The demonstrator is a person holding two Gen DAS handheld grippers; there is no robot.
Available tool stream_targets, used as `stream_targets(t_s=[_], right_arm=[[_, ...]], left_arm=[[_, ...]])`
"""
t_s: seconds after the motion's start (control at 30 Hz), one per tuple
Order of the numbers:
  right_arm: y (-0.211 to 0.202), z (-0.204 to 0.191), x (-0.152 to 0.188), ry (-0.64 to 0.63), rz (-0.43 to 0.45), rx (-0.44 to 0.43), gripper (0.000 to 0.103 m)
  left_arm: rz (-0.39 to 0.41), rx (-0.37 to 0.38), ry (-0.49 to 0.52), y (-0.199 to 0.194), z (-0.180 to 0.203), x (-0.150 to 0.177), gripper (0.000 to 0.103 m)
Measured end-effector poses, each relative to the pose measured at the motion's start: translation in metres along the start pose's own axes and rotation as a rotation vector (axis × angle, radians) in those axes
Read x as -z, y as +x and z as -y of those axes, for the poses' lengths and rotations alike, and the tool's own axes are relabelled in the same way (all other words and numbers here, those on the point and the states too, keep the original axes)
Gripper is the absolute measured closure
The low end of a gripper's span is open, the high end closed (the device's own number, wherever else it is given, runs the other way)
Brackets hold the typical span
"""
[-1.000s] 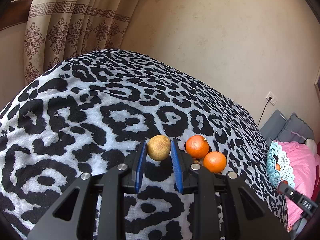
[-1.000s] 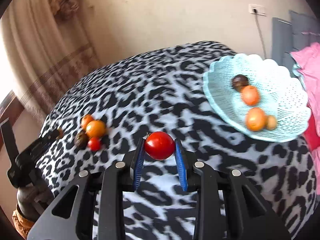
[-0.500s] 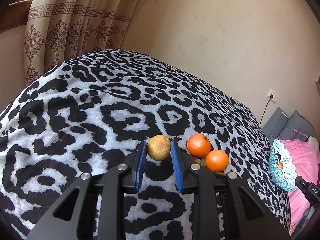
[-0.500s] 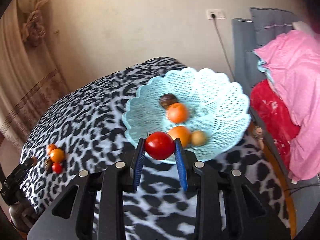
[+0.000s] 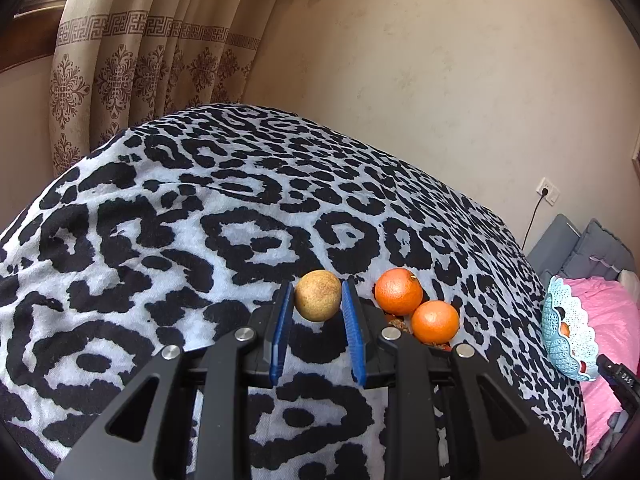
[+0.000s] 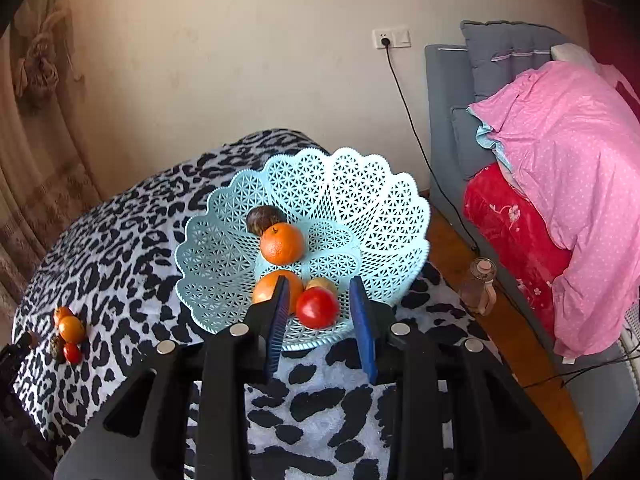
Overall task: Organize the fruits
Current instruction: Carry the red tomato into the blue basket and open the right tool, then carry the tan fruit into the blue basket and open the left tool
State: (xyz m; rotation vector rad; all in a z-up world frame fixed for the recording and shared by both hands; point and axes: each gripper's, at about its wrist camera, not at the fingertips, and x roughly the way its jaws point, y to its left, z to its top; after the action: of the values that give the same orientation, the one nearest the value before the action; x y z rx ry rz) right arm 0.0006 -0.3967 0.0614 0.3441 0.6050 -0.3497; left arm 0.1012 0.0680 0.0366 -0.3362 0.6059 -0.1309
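Observation:
My left gripper [image 5: 316,297] is shut on a tan round fruit [image 5: 318,295], held just above the leopard-print cloth [image 5: 200,240]. Two oranges [image 5: 399,291] [image 5: 435,322] lie right of it. In the right wrist view, my right gripper [image 6: 318,300] hangs over the near rim of a light blue lattice basket [image 6: 224,240]. A red tomato [image 6: 317,307] sits between its blue fingers [image 6: 278,320] with a gap on each side, resting inside the basket. The basket also holds two oranges [image 6: 282,243] [image 6: 266,288], a dark fruit [image 6: 262,216] and a small tan fruit [image 6: 320,282].
A small pile of fruit [image 6: 70,334] stays at the cloth's far left. A glass bottle [image 6: 478,286] stands right of the basket, near the table's edge. Beyond are a pink blanket [image 6: 560,160] and a grey couch [image 6: 452,100]. A curtain [image 5: 140,80] hangs behind the table.
My right gripper swung from the fruit pile across to the basket with the tomato; the tomato now looks smaller and loose between the fingers. The left gripper kept still with its fruit.

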Motion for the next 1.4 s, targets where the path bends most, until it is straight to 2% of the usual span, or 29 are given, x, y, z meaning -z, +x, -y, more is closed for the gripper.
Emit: stream_targets(t_s=[0.27,0.37,0.73,1.0,1.4], right_arm=[[-0.012,0.004,0.009,0.004,0.034,-0.006,0.071],[-0.014,0.006,0.011,0.01,0.042,-0.013,0.071],[-0.01,0.007,0.015,0.027,0.038,-0.059,0.071],[-0.005,0.002,0.017,0.01,0.036,-0.095,0.071],[-0.003,0.007,0.019,0.053,0.052,-0.097,0.071]], left_arm=[[-0.003,0.002,-0.009,-0.004,0.007,-0.008,0.078],[0.014,0.015,0.025,-0.013,0.022,-0.012,0.078],[-0.015,0.19,0.176,-0.028,0.12,-0.002,0.078],[-0.081,0.283,0.266,-0.017,0.188,0.017,0.078],[-0.146,0.403,0.41,0.004,0.278,0.044,0.078]])
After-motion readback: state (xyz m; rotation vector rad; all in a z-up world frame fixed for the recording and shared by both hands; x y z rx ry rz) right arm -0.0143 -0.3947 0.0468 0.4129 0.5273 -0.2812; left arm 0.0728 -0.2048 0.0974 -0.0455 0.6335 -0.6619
